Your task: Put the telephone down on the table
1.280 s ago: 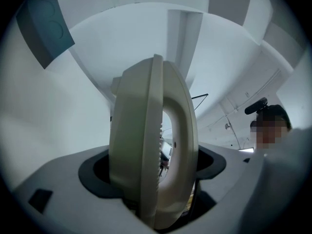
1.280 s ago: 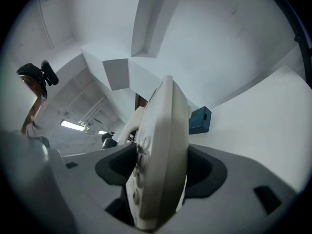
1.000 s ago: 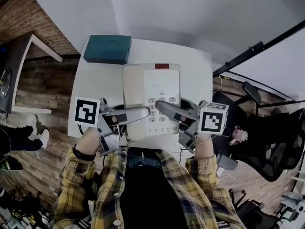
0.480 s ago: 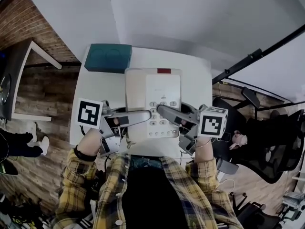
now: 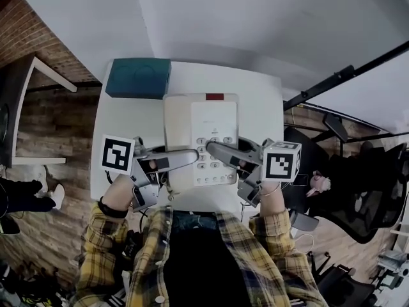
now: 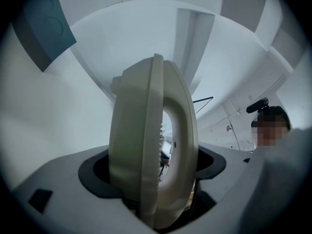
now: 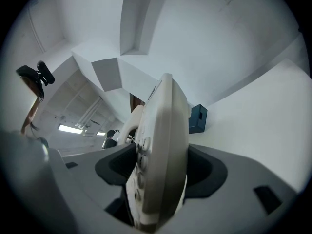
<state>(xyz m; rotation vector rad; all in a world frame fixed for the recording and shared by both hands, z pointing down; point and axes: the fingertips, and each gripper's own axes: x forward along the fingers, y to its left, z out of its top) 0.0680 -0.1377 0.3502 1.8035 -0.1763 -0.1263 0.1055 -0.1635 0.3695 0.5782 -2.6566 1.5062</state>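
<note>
A cream desk telephone (image 5: 200, 139) with a keypad and a red strip at its far edge is held level over the white table (image 5: 128, 120). My left gripper (image 5: 189, 157) is shut on its near left edge. My right gripper (image 5: 214, 148) is shut on its near right part, at the keypad. In the left gripper view the telephone (image 6: 146, 145) stands edge-on between the jaws of the left gripper (image 6: 151, 184). In the right gripper view the telephone (image 7: 163, 150) sits likewise in the right gripper (image 7: 158, 184). Whether its underside touches the table is hidden.
A teal box (image 5: 138, 77) lies at the table's far left corner, just beyond the telephone; it shows too as the teal box (image 6: 41, 28) and the teal box (image 7: 198, 118). A black office chair (image 5: 364, 190) and a black pole (image 5: 332, 82) stand to the right. A white frame (image 5: 38, 107) stands at the left.
Both grippers keep their hold on the telephone. The telephone has shifted slightly toward the table's far side, closer alongside the teal box.
</note>
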